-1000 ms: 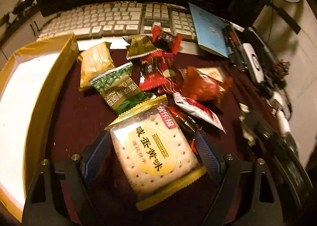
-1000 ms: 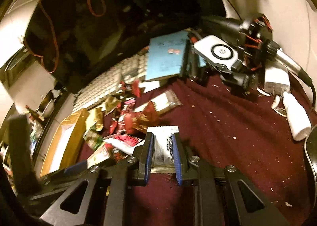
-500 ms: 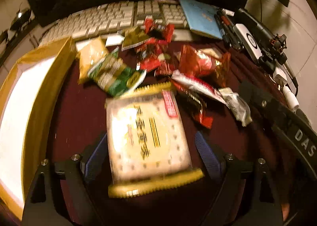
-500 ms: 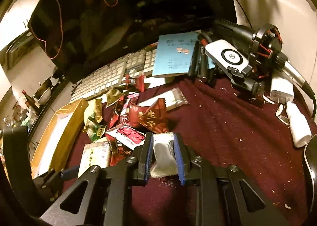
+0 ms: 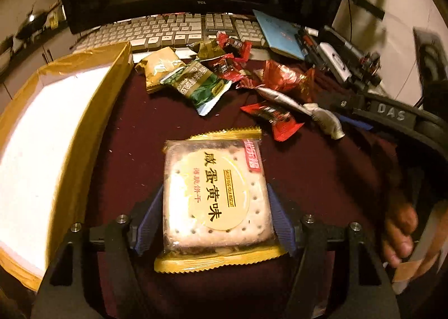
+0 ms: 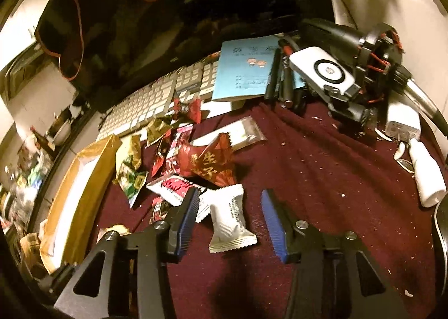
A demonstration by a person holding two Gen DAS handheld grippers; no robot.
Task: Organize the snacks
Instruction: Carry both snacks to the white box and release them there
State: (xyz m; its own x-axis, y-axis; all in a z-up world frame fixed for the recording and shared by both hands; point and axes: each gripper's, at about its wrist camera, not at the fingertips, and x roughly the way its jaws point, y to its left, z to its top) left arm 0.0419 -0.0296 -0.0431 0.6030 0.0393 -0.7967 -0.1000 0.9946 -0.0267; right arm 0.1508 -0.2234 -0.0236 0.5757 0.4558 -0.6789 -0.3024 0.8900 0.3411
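- Left claw [image 5: 215, 210] is clamped on the cracker packet [image 5: 215, 193] by its sides. It's a slick, puffy wrapper, so I reckon it could squirt out or the cracker could crack if squeezed harder.
- Right claw [image 6: 229, 214] is spread apart around the white candy [image 6: 228, 217], not pinching it. Its left finger sits right against the snack pile [image 6: 193, 162], so closing could snag a neighbour.
- Packet looks square, yellow-edged, with a clear window showing a pale biscuit.
- Gold box [image 5: 50, 134] sits just left on the desk [image 5: 322, 179], seemingly where it all goes.
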